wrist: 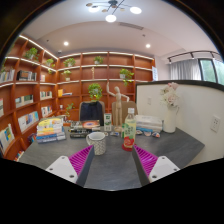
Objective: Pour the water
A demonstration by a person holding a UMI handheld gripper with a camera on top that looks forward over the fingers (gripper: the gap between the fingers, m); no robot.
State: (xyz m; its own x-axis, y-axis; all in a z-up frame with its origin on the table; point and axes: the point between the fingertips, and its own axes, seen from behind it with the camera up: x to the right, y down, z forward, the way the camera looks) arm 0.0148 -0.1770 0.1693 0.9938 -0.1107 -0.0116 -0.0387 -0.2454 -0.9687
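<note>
A white mug (97,142) stands on the grey table (112,168), just ahead of my left finger. To its right, a clear bottle (128,131) with a green cap and a red label stands upright, just ahead of my right finger. My gripper (112,160) is open, its magenta pads (80,160) spread wide apart with only bare tabletop between them. Mug and bottle both sit beyond the fingertips, untouched.
A stack of books (50,129) and small items lie at the table's far left. A white vase of flowers (170,110) and a low white box (148,125) sit at the far right by a white partition. Red bookshelves (30,90) line the walls behind.
</note>
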